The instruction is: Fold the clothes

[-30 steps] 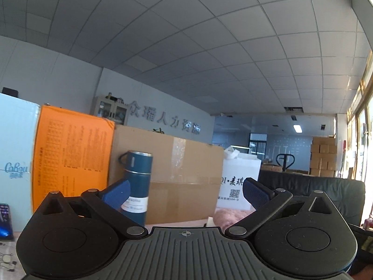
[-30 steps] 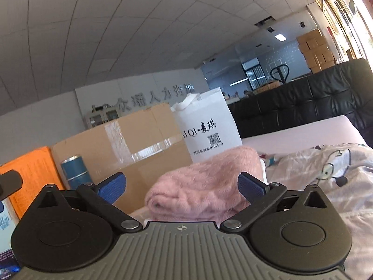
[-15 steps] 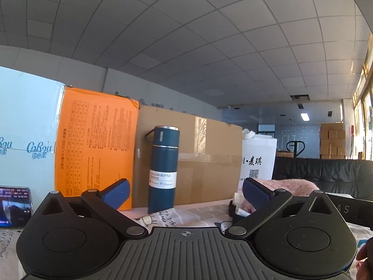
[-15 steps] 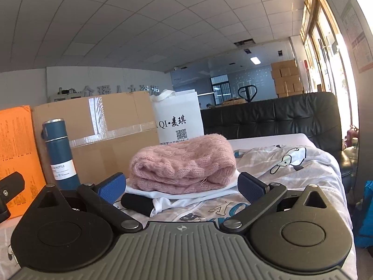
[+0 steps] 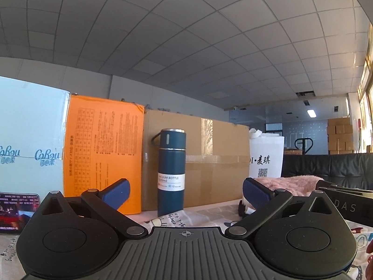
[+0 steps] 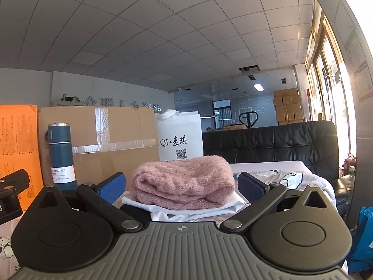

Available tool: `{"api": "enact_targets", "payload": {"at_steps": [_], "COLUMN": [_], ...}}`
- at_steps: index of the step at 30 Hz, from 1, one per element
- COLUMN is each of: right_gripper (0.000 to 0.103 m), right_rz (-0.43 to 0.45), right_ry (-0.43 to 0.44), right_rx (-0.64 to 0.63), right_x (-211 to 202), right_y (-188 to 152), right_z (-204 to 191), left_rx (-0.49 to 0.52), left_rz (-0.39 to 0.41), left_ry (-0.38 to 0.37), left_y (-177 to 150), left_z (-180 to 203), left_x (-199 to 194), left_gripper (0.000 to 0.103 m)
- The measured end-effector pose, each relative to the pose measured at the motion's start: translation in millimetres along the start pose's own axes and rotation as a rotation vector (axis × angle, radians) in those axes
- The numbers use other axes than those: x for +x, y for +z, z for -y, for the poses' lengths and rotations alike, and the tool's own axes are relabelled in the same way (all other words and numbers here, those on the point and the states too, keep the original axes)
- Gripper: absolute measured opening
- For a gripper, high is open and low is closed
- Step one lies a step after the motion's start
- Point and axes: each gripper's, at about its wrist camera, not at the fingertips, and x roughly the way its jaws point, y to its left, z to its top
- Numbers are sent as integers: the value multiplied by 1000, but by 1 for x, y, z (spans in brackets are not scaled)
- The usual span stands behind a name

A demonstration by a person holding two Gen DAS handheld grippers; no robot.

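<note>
A folded pink knit sweater (image 6: 184,183) lies on top of a folded white garment (image 6: 186,207) and a dark one (image 6: 132,210) on the printed table cloth. My right gripper (image 6: 181,185) is open and empty, low over the table just in front of this stack. My left gripper (image 5: 185,192) is open and empty, facing a blue vacuum bottle (image 5: 171,171). The pink sweater shows at the right in the left wrist view (image 5: 289,184).
Behind stand a cardboard box (image 5: 209,158), an orange box (image 5: 102,147), a pale blue box (image 5: 30,135) and a white bag (image 6: 179,140). A phone (image 5: 17,206) is at the left. A black sofa (image 6: 279,144) lies beyond the table.
Both grippers have tilted down and levelled out near the table. The bottle and the clothes stack now sit lower and closer in view. Both stay open.
</note>
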Motion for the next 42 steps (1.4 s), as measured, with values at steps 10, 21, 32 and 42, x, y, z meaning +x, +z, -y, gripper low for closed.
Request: {"api": "enact_targets", "payload": {"at_steps": [10,21,32,42], "right_gripper": [103,103,103,103], "right_rz": [0,4,-5,-11], "right_ry": [23,72,96,114], "right_rx": [-15,1,20,32], "right_x": [-1,-3,-4,-4], "right_y": [-1,-1,-1,0], "right_z": [-4,-3,-1,1], "left_rx": [20,27,26,23], "left_rz": [12,14,10,7], "left_ry": [16,0,-1,-2], "left_y": [0,1,0,0], "left_z": [2,3,3,2], "left_x": [-3,-5,-4,-3], "left_gripper": [103,103,103,103]}}
